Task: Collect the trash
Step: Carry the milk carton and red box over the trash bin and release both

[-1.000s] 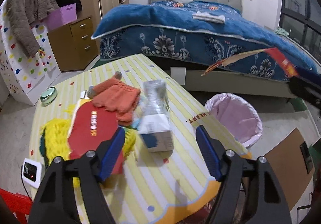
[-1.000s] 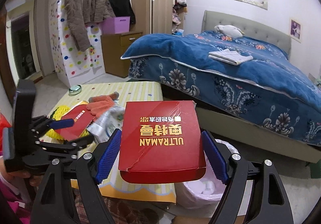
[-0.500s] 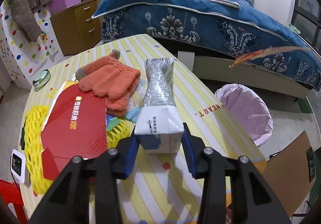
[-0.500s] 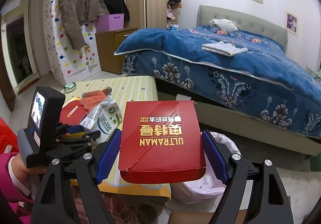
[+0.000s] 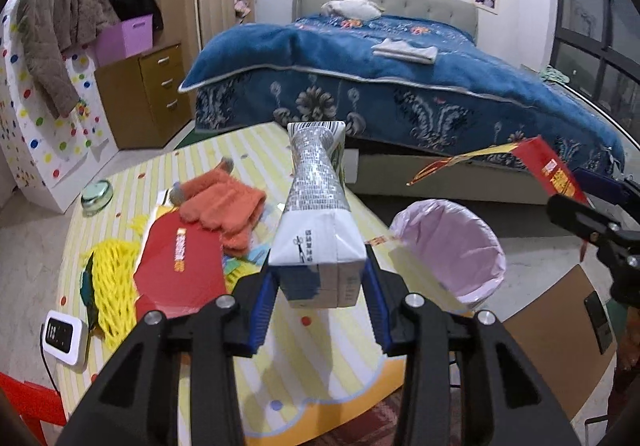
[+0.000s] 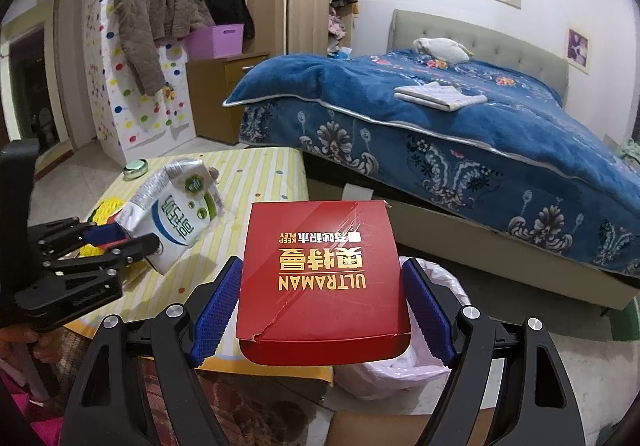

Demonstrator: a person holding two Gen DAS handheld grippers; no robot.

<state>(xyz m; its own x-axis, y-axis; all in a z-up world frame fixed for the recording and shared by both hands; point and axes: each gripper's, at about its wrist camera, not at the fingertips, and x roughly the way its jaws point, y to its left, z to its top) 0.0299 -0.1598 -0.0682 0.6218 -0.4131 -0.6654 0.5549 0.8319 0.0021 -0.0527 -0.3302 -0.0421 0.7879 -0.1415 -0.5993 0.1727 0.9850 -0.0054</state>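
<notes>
My left gripper [image 5: 320,310] is shut on a white and silver carton [image 5: 318,230] and holds it lifted above the yellow striped table [image 5: 320,374]. The carton also shows in the right wrist view [image 6: 176,214], with the left gripper [image 6: 108,240] around it. My right gripper [image 6: 320,310] is shut on a red ULTRAMAN box [image 6: 320,278] and holds it over the near edge of the bin with the pink liner [image 6: 400,366]. In the left wrist view the bin [image 5: 452,246] stands on the floor right of the table, with the red box [image 5: 548,170] beyond it.
On the table lie another red box [image 5: 180,270], an orange glove [image 5: 224,206], yellow netting [image 5: 108,286] and a small white device [image 5: 64,334]. A blue bed [image 5: 400,86] stands behind. A brown board [image 5: 560,334] lies on the floor at the right.
My left gripper moved in, closed on the carton and lifted it off the table. My right gripper kept holding the red box near the bin.
</notes>
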